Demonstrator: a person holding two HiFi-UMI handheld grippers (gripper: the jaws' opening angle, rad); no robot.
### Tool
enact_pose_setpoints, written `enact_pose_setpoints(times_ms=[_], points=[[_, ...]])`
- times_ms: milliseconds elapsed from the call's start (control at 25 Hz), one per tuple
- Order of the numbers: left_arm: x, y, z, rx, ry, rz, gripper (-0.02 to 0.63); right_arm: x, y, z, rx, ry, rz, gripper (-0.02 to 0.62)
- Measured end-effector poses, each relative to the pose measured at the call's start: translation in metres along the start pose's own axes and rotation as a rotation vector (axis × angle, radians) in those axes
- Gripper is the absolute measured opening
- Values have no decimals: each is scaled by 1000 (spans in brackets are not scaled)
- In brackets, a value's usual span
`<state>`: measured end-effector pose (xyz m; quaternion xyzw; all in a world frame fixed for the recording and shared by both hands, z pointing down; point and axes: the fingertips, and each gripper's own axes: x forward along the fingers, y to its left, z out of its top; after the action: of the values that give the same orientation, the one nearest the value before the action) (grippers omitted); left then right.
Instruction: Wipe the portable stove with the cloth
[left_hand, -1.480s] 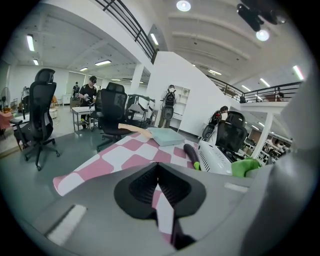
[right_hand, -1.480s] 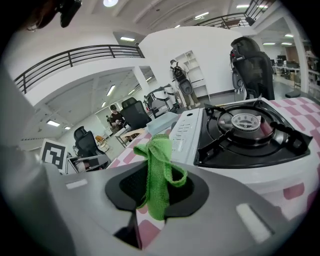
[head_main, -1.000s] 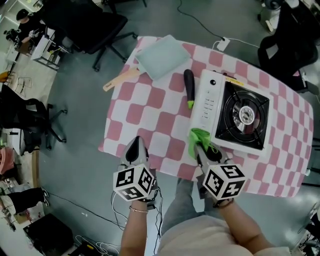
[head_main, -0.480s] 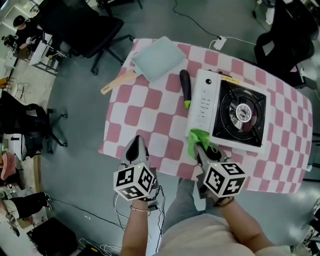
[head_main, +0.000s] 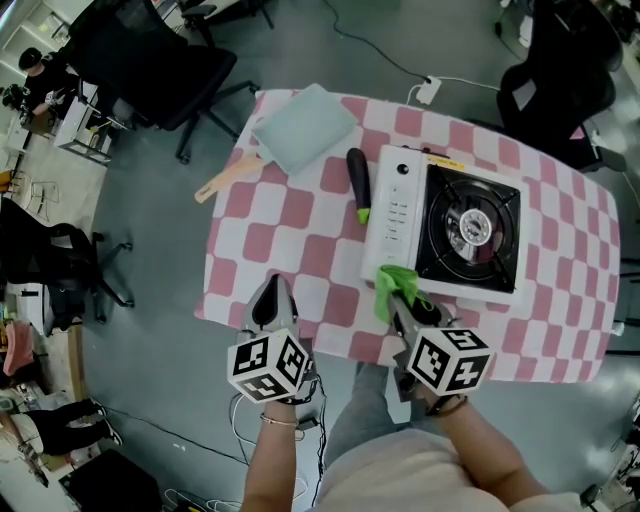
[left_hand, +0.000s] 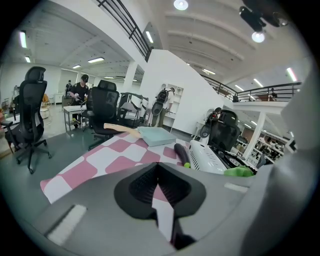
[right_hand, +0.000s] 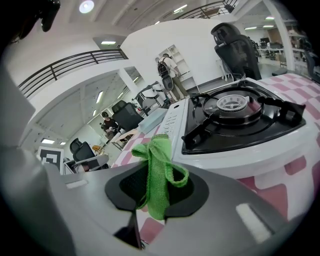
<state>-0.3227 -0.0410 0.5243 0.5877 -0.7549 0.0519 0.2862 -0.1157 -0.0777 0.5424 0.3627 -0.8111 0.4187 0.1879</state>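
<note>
The right gripper's (right_hand: 156, 192) jaws pinch the cloth (right_hand: 159, 160) beside the stove (right_hand: 235, 147).

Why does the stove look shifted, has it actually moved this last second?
No. The portable stove still lies beside the dark green-tipped tool on the same checks of the tablecloth; all three drifted left together in view.

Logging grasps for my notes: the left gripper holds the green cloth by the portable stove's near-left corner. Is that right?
No. It is the right gripper that holds the green cloth by the portable stove's near-left corner. The right gripper view shows the cloth between its jaws.
</note>
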Motion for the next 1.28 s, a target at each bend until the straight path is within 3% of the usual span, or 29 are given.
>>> enact_pose_setpoints(times_ms=[1280], points=[[5, -50, -2, 33, 2, -64, 0, -39, -52, -6, 50, -20, -76, 91]])
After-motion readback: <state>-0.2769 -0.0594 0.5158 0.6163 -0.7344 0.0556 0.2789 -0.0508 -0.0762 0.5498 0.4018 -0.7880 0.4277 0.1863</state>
